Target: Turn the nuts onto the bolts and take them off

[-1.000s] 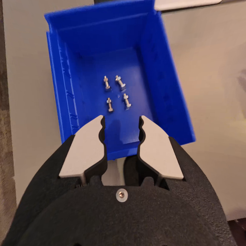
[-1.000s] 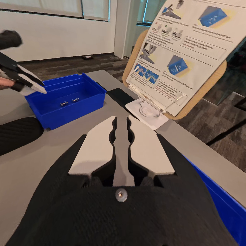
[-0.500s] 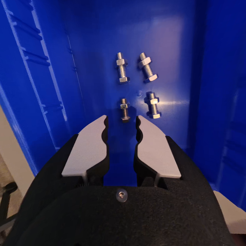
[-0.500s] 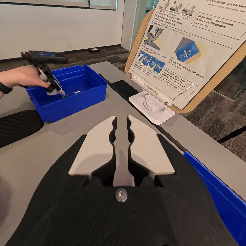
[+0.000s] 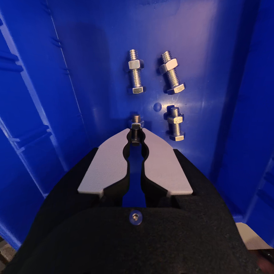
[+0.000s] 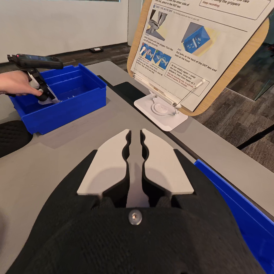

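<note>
My left gripper (image 5: 135,130) is closed around the near-left bolt (image 5: 135,137) on the blue bin (image 5: 74,103) floor; its nut (image 5: 136,122) is on. Right gripper (image 6: 135,131) — slightly parted, empty, above the table (image 6: 62,155). All four nuts on — removal not yet begun, I judge.

Dim, saturated bin (image 5: 222,59) interior, glare patch on its floor, wide-angle edge bending, soft shadows on evenly lit counter (image 6: 74,148).

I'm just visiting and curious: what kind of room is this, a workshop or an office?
It looks like an office or meeting room used for practice: a grey table, carpet flooring, an instruction sheet on a stand, and a blue bin of bolts.
</note>
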Tool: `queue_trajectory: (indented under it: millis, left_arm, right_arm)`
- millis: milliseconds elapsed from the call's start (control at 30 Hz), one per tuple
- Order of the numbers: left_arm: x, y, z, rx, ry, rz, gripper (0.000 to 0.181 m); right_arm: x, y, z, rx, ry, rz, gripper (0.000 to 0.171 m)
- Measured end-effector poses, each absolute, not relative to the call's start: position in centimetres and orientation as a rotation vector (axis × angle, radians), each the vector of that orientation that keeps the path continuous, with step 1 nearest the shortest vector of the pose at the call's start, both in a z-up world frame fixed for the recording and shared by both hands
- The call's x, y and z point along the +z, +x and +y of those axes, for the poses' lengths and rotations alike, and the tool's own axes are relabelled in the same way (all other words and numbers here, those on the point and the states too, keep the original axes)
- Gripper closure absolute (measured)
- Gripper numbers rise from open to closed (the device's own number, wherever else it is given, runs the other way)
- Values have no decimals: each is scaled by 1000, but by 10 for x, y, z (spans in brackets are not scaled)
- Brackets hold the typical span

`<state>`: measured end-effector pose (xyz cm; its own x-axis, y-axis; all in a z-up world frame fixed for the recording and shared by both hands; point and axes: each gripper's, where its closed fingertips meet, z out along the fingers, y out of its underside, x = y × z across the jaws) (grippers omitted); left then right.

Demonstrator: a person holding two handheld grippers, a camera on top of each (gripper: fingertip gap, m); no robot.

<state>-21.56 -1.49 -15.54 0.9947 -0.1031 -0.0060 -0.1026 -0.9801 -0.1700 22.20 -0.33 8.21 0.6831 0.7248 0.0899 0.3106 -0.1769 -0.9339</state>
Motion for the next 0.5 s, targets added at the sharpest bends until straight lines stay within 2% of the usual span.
queue_trajectory:
  millis: [233,367,500]
  left_arm:
    - [-141,-212,-12,-39,-2880,175,171]
    - [-100,-197,-7,-67,-2711,235,171]
    - [-41,-140,-5,-200,-2438,470,172]
  right_arm:
    - [71,228,14,484,-1776,-780,160]
    - [72,218,14,516,-1744,-799,160]
    - [83,185,-1,689,-1636,-853,161]
